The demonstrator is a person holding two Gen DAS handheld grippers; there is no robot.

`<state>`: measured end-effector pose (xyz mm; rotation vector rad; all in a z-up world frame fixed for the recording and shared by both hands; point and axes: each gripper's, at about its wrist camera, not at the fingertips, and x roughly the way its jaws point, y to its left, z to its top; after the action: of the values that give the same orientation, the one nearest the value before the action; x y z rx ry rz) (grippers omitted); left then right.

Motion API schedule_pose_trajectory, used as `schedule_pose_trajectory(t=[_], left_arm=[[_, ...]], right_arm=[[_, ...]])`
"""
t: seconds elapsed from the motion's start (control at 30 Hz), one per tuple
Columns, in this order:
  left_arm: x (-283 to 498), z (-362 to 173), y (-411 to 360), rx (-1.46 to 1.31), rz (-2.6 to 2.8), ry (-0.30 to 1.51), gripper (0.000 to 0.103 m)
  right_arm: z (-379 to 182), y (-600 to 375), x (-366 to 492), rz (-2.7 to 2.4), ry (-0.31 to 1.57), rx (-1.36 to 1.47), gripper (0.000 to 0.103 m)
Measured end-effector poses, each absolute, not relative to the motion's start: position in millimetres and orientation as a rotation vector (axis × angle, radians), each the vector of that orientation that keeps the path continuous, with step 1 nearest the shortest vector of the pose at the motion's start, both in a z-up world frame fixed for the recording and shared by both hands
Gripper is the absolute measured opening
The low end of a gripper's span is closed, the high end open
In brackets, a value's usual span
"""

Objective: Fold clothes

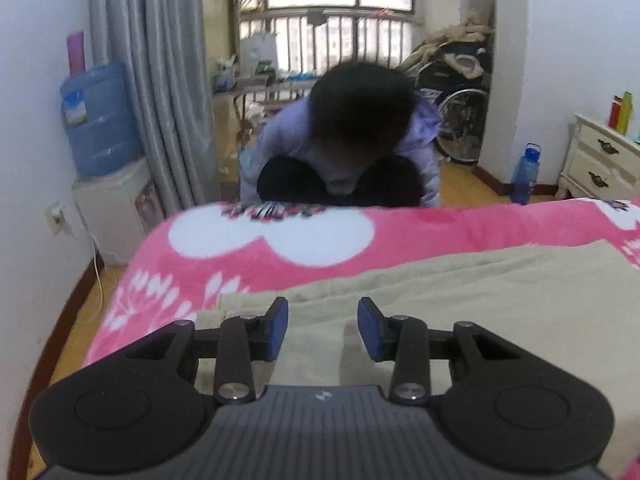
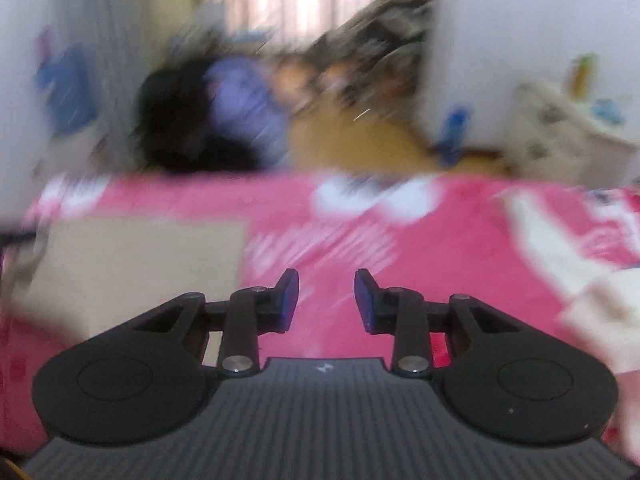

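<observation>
A beige garment (image 1: 460, 300) lies spread flat on a pink blanket (image 1: 240, 256) with white flower shapes. My left gripper (image 1: 322, 328) hovers just above the garment's near left part, open, with nothing between its blue pads (image 1: 280, 328). In the right wrist view, which is motion-blurred, the same beige garment (image 2: 132, 264) lies to the left. My right gripper (image 2: 326, 300) stands open over the bare pink blanket (image 2: 400, 264), to the right of the garment. A pale cloth (image 2: 608, 312) shows at the right edge.
A person in a lilac jacket (image 1: 352, 136) crouches just beyond the bed's far edge. A water dispenser with a blue bottle (image 1: 98, 120) stands at the left wall. A white bedside cabinet (image 1: 600, 160) and a blue bottle (image 1: 526, 172) are on the right.
</observation>
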<state>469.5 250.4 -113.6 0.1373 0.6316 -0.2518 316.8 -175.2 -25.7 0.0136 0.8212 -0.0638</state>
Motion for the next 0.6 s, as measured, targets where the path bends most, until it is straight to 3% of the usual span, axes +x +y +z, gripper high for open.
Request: schedule_pose_trajectory(t=[0.13,0.33,0.4,0.53,0.6], left_arm=[[441.3,-100.6,230.7,0.158,-0.331,0.614,0.042],[417.5,-106.6,186.5,0.095,-0.499,0.634,0.042],[414.8,-110.4,170.2,0.074,-0.562,0.635,0.042],[425.5,-122.4,145.7,0.080,-0.610,0.644,0.042],[433.8,-129.4,141.0,0.085,-0.606,0.651,0.042]], right_arm=[[-87.8,-149.5,351.3,0.060,0.912,0.170,0.030],[-140.6,-192.5,383.8,0.044,0.928,0.713,0.031],[-146.0,-198.8,397.3,0.035,0.912,0.763,0.032],[-143.6,-198.9,447.8,0.050,0.877,0.730,0.045],[-150.9,-203.3,476.0,0.051,0.867,0.772,0.045]])
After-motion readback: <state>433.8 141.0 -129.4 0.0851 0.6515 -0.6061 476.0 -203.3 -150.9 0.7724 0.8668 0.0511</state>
